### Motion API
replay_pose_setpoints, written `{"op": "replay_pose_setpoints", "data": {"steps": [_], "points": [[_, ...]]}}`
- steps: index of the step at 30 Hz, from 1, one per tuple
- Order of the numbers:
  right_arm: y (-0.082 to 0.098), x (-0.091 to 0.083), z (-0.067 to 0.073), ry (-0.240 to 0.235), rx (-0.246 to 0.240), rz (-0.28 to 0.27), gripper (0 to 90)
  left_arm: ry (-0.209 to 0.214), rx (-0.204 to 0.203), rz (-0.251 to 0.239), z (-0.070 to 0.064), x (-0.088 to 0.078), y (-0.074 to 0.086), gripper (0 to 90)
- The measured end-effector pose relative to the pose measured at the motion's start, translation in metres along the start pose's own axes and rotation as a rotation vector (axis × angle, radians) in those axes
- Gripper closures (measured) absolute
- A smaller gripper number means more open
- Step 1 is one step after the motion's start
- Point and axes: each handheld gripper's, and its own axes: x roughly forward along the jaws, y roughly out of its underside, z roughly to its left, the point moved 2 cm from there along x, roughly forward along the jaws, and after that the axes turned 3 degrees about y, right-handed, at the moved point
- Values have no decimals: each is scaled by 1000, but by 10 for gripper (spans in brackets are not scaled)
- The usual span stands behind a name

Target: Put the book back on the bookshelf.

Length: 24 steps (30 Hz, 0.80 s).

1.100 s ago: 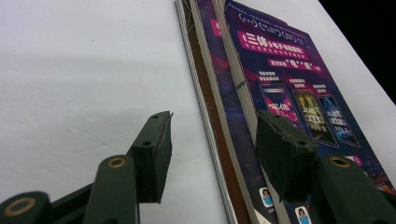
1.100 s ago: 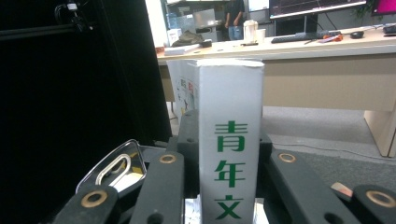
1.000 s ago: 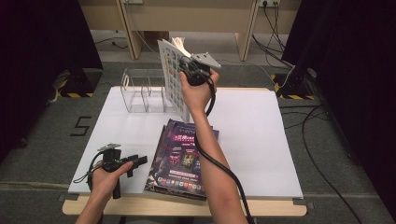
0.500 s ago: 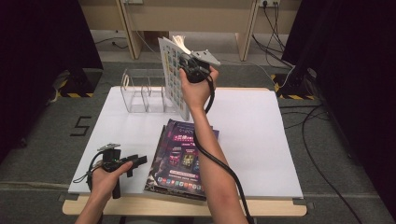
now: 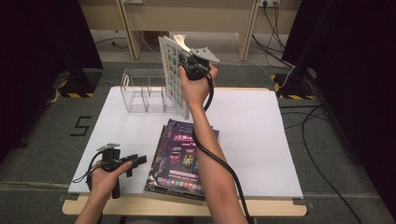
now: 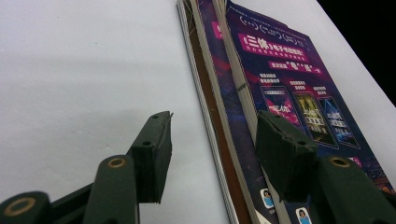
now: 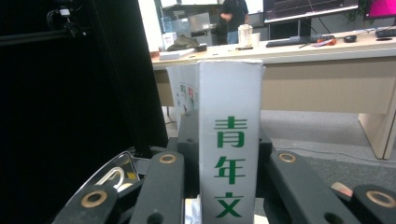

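My right gripper (image 5: 186, 59) is raised over the back of the table, shut on a white magazine (image 5: 172, 78) that hangs upright from it. In the right gripper view its white spine (image 7: 230, 154) with green characters stands between the jaws, pressed from both sides. The magazine's lower edge is at the right end of a clear plastic rack (image 5: 140, 91). A stack of purple-covered magazines (image 5: 183, 157) lies flat near the front edge. My left gripper (image 5: 138, 161) rests low on the table just left of that stack, open, its jaws either side of the stack's edge (image 6: 219, 126).
The white tabletop (image 5: 254, 135) is bare to the right of the stack. Dark curtains stand on both sides, and cables (image 5: 322, 154) run over the grey floor at the right. A wooden desk (image 5: 210, 18) stands behind the table.
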Motion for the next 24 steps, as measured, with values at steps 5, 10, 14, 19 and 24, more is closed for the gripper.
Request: {"op": "replay_pose_setpoints", "data": {"steps": [5, 10, 14, 19, 24], "points": [[0, 2, 1, 1, 3, -1, 744, 1, -2, 0, 0, 0, 0, 455], [0, 4, 1, 9, 13, -9, 744, 0, -4, -1, 1, 0, 0, 455], [-1, 6, 0, 17, 9, -4, 744, 0, -3, 0, 0, 1, 0, 455], [0, 10, 0, 17, 11, -3, 744, 1, -5, 1, 1, 0, 0, 455], [0, 15, 2, 21, 6, 6, 744, 2, -6, 0, 1, 0, 0, 455]]}}
